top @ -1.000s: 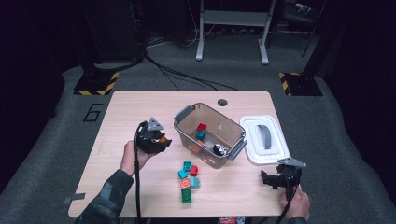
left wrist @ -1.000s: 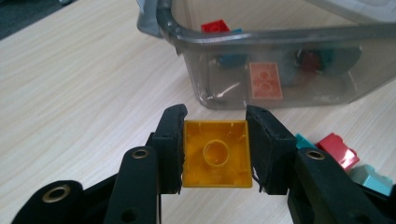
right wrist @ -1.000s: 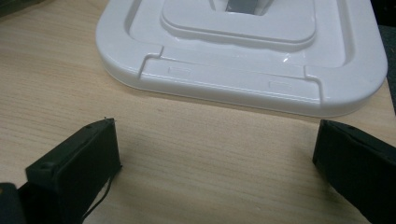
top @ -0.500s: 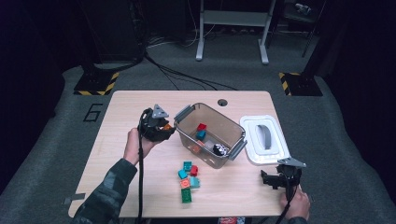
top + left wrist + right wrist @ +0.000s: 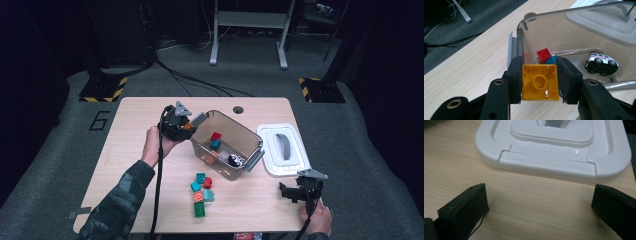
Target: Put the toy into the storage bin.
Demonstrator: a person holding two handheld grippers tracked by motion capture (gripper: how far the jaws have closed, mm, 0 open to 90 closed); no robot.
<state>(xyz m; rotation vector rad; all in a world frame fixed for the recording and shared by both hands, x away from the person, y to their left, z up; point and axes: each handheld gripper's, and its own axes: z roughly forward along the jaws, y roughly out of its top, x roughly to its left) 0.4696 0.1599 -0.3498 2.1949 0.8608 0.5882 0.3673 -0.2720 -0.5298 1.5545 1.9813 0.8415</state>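
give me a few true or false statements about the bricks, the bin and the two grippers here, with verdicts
1. The left gripper holds a yellow brick. True.
2. The clear bin has its lid on. False: the white lid lies on the table beside it.
3. A toy car lies inside the bin. True.
4. The right gripper grips a green brick. False: its jaws stand open, nothing between them.
5. Loose bricks lie on the table in front of the bin. True.
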